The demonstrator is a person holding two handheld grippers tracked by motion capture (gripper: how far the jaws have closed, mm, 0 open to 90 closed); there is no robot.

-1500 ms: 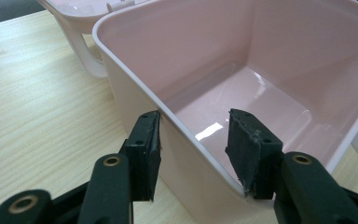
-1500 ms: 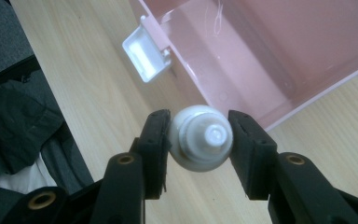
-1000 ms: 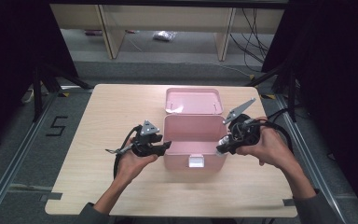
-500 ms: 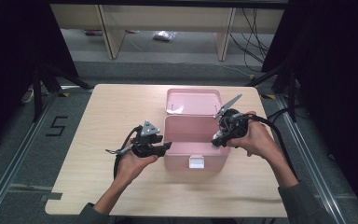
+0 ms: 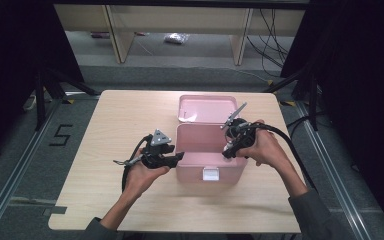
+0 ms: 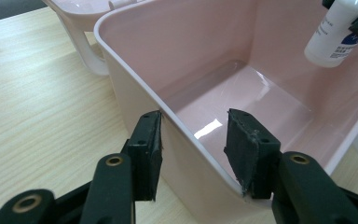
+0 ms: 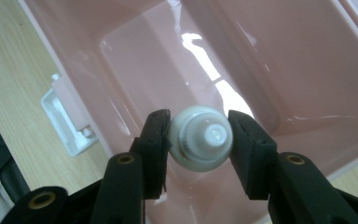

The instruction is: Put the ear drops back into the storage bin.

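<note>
I note the pink box (image 5: 207, 155) standing open near the middle of the table, its lid (image 5: 207, 108) laid back flat behind it, a white latch (image 5: 210, 174) on its front wall and its glossy floor bare. I see the white bottle (image 7: 200, 137) held upright above that interior, cap uppermost, off the floor.

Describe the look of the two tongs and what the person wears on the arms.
Both tongs, left and right, are black, each with two flat jaws on arms with brass-coloured rivets; the pads look rough and worn. A grey three-cornered plate tops the left one, and the right has a similar plate. A thick black cable trails from the right. The sleeves are dark grey.
</note>
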